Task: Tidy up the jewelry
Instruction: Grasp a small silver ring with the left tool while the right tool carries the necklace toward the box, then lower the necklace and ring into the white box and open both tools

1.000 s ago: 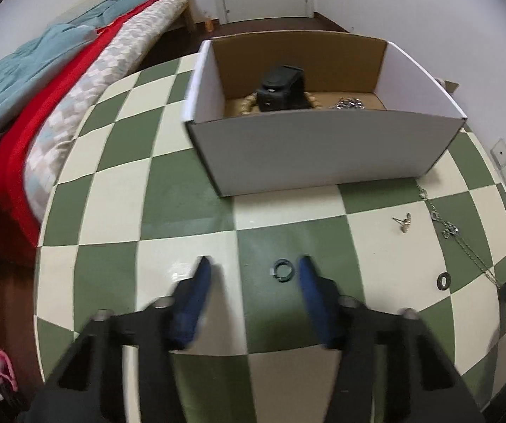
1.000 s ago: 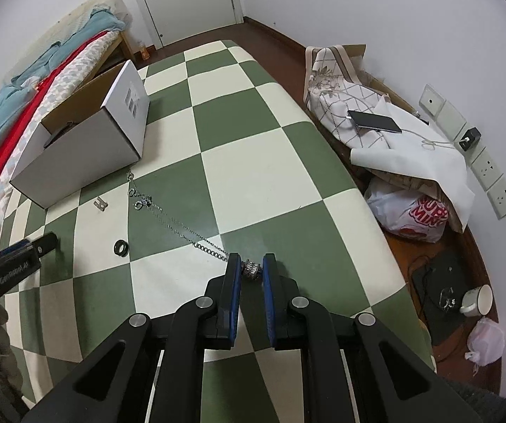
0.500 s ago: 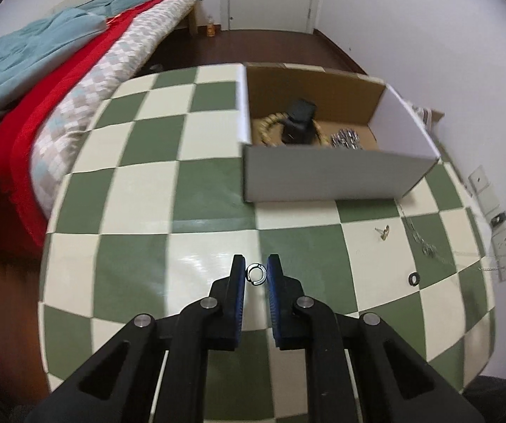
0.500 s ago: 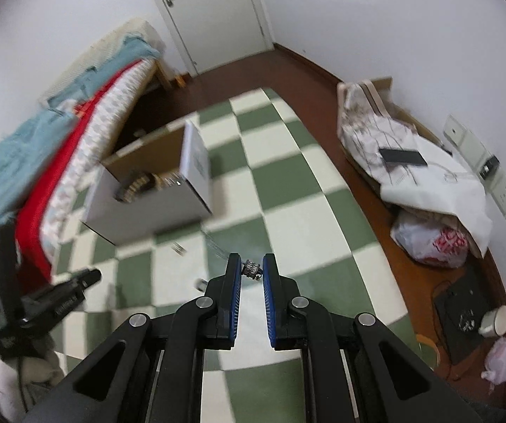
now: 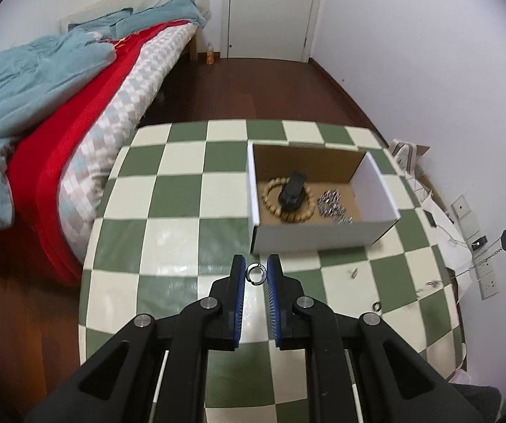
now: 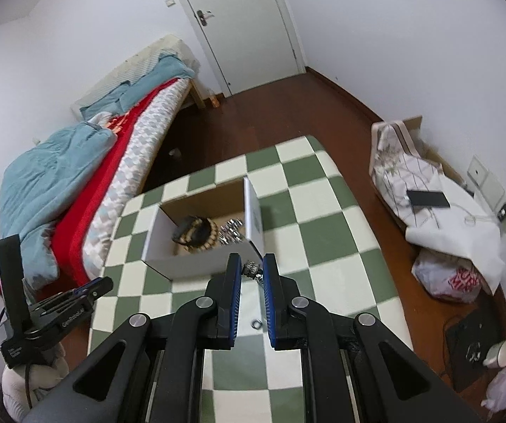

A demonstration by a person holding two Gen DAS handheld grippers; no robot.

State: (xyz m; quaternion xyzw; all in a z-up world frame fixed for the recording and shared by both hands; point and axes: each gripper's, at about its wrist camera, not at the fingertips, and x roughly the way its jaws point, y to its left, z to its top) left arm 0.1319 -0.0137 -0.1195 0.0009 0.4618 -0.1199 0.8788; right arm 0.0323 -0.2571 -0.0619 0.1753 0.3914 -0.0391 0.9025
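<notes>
- While both grippers are raised above the checkered table [image 5: 182, 197], the left gripper [image 5: 256, 273] has its blue pads pressed against a small ring [image 5: 255, 273], one pad on each side, and the ring is clear of the tabletop.
- Seen from the right wrist, the right gripper [image 6: 251, 270] is clamped on the beaded end of a thin chain [image 6: 251, 269]; a short length of it dangles just below the pads.
- From the left wrist the same chain [image 5: 483, 259] shows as a fine line at the right edge, running down from the dark body of the other gripper toward the table edge.
- An open cardboard box [image 5: 323, 239] sits on the table beyond both grippers, with white outer walls and a brown inside.
- Inside the box lie a wooden bead bracelet [image 5: 290, 208], a black object [image 5: 292, 190] resting across the bracelet, and a heap of silvery chain [image 5: 332, 204] just to the right of them.
- On the table in front of the box lie a small earring [image 5: 353, 273] and, nearer the right edge, a dark ring [image 5: 377, 306], well apart from each other.
- Beside the table stands a bed [image 5: 87, 105] with a red sheet and a rumpled blue blanket [image 5: 34, 81].
- Behind it is a white door [image 5: 270, 10].
- On the floor to the right are bags [image 6: 446, 278], with a phone [image 6: 427, 198] lying on a white cloth.
</notes>
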